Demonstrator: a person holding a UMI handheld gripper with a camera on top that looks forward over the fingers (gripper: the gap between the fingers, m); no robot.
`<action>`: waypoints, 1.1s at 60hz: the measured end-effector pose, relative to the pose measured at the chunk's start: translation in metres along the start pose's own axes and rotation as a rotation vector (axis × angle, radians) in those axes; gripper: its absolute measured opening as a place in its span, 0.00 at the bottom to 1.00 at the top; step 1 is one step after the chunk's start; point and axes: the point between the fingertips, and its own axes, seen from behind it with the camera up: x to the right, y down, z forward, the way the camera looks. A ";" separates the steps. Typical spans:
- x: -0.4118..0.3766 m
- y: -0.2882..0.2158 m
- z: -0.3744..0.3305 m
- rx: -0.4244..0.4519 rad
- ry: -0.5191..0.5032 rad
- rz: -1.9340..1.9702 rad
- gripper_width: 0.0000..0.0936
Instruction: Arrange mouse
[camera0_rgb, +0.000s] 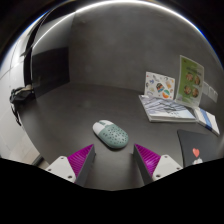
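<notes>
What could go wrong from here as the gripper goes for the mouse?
The gripper is open, and the mouse lies just ahead of its fingers, angled across their line. Closing on its rounded shell at that slant could squeeze it out sideways or turn it. A push could also slide it along the smooth table toward the booklets or the dark device beside the fingers.

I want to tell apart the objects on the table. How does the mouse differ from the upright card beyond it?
The mouse lies flat just ahead of the open gripper; the card stands upright, farther away. The mouse is rounded and pale grey-green; the card is rectangular, green with pictures. Both rest on the same grey table.
</notes>
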 end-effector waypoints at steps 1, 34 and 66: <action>-0.001 -0.002 0.002 -0.005 0.001 -0.006 0.87; 0.031 -0.044 0.082 -0.094 0.177 0.186 0.57; 0.205 -0.175 -0.113 0.281 0.433 0.109 0.42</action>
